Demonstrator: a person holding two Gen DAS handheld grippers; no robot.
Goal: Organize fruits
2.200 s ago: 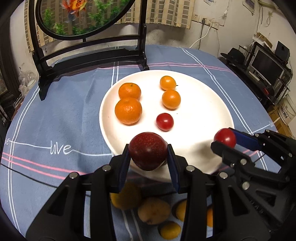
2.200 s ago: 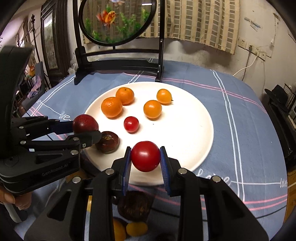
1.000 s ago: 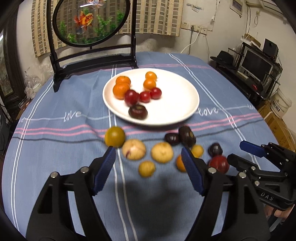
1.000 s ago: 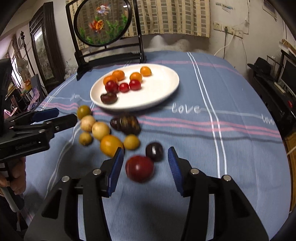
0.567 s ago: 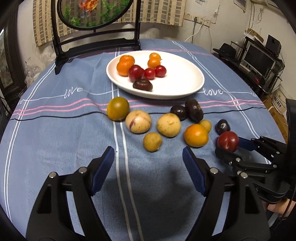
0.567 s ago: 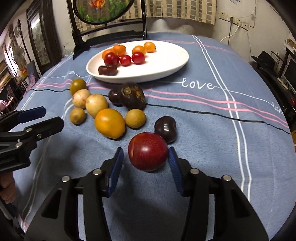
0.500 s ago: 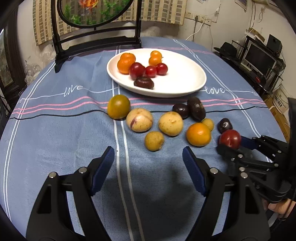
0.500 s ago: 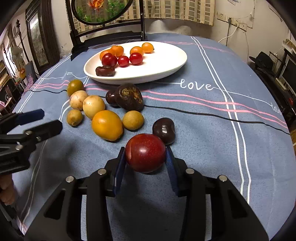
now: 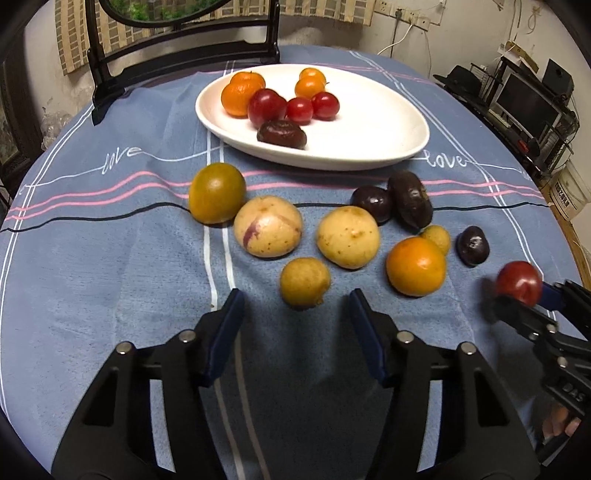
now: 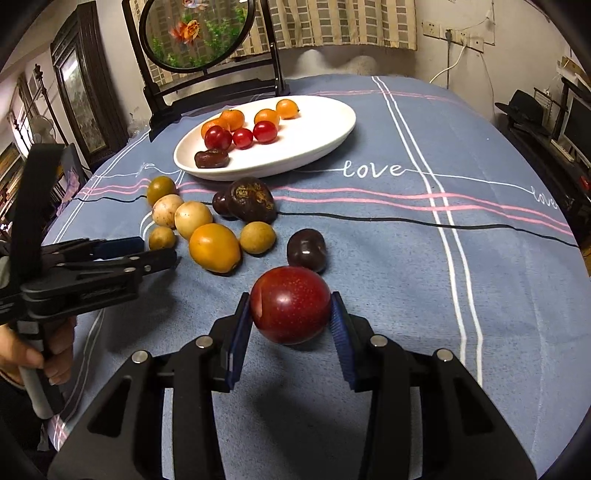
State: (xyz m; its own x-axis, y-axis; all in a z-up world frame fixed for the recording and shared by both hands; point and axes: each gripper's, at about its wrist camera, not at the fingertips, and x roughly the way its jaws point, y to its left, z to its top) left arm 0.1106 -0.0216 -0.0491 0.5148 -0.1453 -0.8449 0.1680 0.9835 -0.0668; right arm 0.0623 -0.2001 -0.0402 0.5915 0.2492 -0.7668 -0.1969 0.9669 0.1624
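Observation:
My right gripper is shut on a red plum, held just above the cloth; the plum also shows in the left wrist view. My left gripper is open and empty, just short of a small yellow fruit. A white plate holds oranges, red fruits and a dark fruit. Several yellow, orange and dark purple fruits lie loose on the cloth in front of the plate, among them an orange and a green-orange fruit.
The table has a blue cloth with pink and white stripes. A black stand with a round fish picture is behind the plate. Shelves and electronics stand off the table's right side.
Both grippers left the plate and came back to the loose fruits. My right gripper closed on the red plum and has lifted it slightly. My left gripper, open, moved closer to the small yellow fruit.

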